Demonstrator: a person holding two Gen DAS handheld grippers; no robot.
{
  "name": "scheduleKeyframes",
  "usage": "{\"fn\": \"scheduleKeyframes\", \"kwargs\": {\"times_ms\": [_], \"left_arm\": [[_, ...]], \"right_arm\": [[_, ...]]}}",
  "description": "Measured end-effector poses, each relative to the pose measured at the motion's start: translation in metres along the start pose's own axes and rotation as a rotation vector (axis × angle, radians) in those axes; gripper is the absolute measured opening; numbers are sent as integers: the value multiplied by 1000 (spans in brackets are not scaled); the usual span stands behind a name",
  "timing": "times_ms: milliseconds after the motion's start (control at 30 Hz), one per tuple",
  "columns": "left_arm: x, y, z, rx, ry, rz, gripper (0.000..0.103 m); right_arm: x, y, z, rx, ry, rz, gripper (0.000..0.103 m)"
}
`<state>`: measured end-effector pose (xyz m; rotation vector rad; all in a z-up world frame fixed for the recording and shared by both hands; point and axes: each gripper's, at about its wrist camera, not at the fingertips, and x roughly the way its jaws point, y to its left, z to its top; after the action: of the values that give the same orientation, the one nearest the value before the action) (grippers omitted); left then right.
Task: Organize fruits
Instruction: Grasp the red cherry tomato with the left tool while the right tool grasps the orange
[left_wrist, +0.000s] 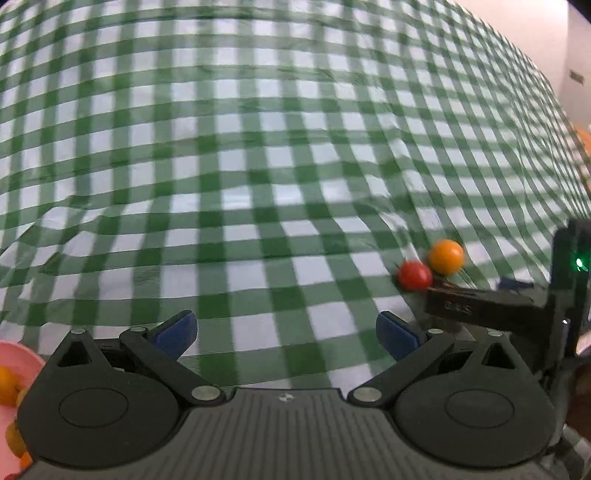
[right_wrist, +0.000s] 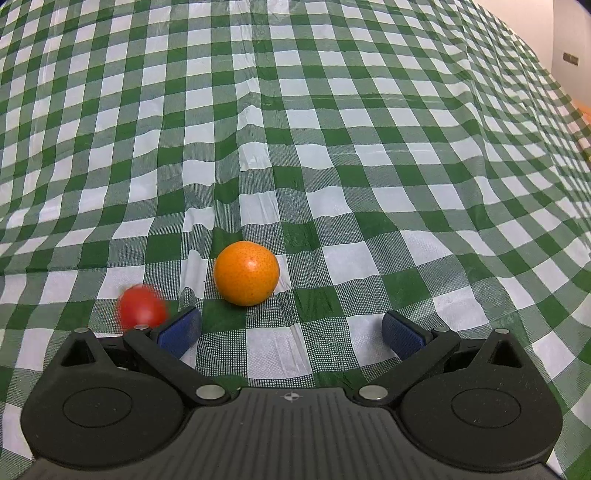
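Observation:
An orange (right_wrist: 246, 272) rests on the green checked cloth just ahead of my right gripper (right_wrist: 290, 334), which is open with nothing between its blue pads. A small red tomato (right_wrist: 142, 305), blurred, lies against the outside of the left pad (right_wrist: 180, 331). In the left wrist view the same orange (left_wrist: 446, 256) and tomato (left_wrist: 414, 275) lie side by side at the right, beside the right gripper's black body (left_wrist: 480, 308). My left gripper (left_wrist: 286, 338) is open and empty over bare cloth. A pink plate (left_wrist: 18, 363) holding orange fruit (left_wrist: 7, 380) shows at the lower left edge.
The green and white checked cloth (right_wrist: 295, 129) is wrinkled, with folds running across the middle. A pale wall (right_wrist: 561, 44) rises beyond the table's far right edge, and something orange (left_wrist: 585, 136) sits at that edge.

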<state>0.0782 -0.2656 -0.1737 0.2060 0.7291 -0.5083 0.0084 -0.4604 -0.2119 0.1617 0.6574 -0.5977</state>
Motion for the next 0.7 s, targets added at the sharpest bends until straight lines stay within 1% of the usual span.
{"fn": "scheduleKeyframes", "kwargs": {"times_ms": [33,133,167,267,300,333,367,400,467,500,533,567,600,667,700], "left_arm": [[4,-2,3,2,20,6,103],[16,-2,13,-40,80,17,103],[16,0,15,-49,86,17,103],[12,-2,21,-29,59,31,103],[12,-5,22,-7,53,25,103],[13,-8,23,17,39,8,103],[14,-13,24,34,22,-17,103],[16,-15,22,44,10,-44,103],[20,-26,25,55,-4,-108,103],[23,-31,27,62,-3,-133,103],[27,-37,29,72,3,-159,103],[31,-42,29,77,11,-181,103],[34,-45,30,75,16,-198,103],[39,-47,31,51,6,-256,103],[42,-49,32,39,0,-282,103]], "right_arm": [[0,-1,1,4,3,3,102],[2,-3,2,6,0,12,102],[2,-4,2,7,2,15,102],[5,-2,12,-18,27,14,102],[4,0,14,-51,6,3,102],[4,2,15,-96,-16,-8,102],[6,5,16,-161,-21,-16,102],[10,7,18,-216,-12,-4,102],[14,2,24,-239,-13,75,102],[17,-3,27,-236,8,132,95],[20,-10,29,-223,20,202,70],[19,-17,31,-198,9,268,59],[17,-23,34,-190,11,287,39],[15,-35,37,-169,30,295,39],[11,-44,37,-149,31,279,39]]}}
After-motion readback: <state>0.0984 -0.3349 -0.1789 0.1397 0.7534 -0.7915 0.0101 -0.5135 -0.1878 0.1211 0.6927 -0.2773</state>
